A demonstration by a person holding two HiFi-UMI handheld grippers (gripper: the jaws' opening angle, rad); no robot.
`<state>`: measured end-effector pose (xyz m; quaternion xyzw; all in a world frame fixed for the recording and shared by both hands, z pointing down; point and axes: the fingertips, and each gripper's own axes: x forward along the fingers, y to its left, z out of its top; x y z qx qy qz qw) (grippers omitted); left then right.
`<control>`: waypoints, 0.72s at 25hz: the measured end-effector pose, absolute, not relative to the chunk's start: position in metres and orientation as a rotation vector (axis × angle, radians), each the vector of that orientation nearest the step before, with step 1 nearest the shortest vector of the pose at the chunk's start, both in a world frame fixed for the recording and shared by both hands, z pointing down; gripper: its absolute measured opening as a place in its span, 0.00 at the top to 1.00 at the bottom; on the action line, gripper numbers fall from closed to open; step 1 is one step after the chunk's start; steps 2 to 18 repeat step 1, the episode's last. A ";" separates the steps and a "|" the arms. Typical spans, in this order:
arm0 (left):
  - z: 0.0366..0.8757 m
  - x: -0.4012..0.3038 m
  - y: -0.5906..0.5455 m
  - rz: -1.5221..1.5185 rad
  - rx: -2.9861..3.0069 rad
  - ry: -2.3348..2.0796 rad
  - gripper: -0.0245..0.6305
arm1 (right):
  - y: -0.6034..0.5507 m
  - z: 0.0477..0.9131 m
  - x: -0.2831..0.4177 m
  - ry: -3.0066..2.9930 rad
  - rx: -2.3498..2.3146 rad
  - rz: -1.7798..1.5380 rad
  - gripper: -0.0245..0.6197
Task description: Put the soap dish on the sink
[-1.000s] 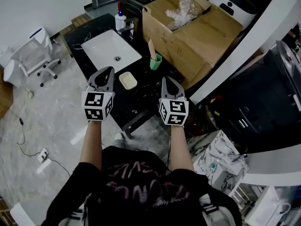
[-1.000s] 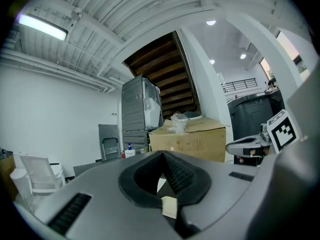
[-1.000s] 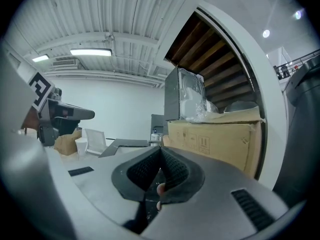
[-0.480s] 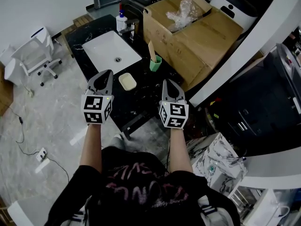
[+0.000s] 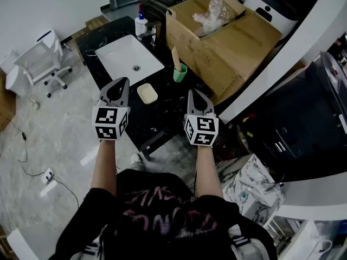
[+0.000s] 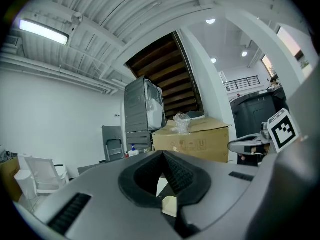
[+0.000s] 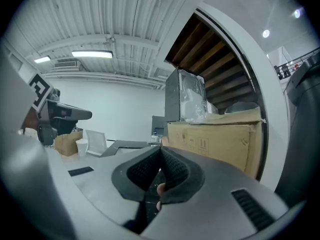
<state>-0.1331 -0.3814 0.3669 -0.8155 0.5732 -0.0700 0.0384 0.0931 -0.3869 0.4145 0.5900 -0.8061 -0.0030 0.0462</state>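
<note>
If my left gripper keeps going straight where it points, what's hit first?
Likely the white sink basin: the left gripper's line runs over it, passing just left of the soap dish. Its height above the counter is unclear, so it might clear both.

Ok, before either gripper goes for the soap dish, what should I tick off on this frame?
1. Soap dish found: ok. It lies on the black counter beside the white sink, ahead of and between the two grippers.
2. Room around the dish: ok. The green cup stands apart from it, farther back.
3. Left gripper ready to grasp: not ok. Its jaws are together and hold nothing.
4. Right gripper ready to grasp: not ok. Its jaws are together and hold nothing.
5. Sink in view as the target: ok. Its rim and drain both show in the head view.
</note>
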 end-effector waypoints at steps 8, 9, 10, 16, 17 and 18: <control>0.365 -0.132 -0.383 -0.212 -2.500 1.753 0.94 | -0.387 0.413 0.095 -2.460 1.806 -0.012 0.94; 0.365 -0.132 -0.383 -0.212 -2.500 1.753 0.94 | -0.387 0.413 0.095 -2.460 1.806 -0.012 0.94; 0.365 -0.132 -0.383 -0.212 -2.500 1.753 0.94 | -0.387 0.413 0.095 -2.460 1.806 -0.012 0.94; 0.365 -0.132 -0.383 -0.212 -2.500 1.753 0.94 | -0.387 0.413 0.095 -2.460 1.806 -0.012 0.94; 0.365 -0.132 -0.383 -0.212 -2.500 1.753 0.94 | -0.387 0.413 0.095 -2.460 1.806 -0.012 0.94; 0.365 -0.132 -0.383 -0.212 -2.500 1.753 0.94 | -0.387 0.413 0.095 -2.460 1.806 -0.012 0.94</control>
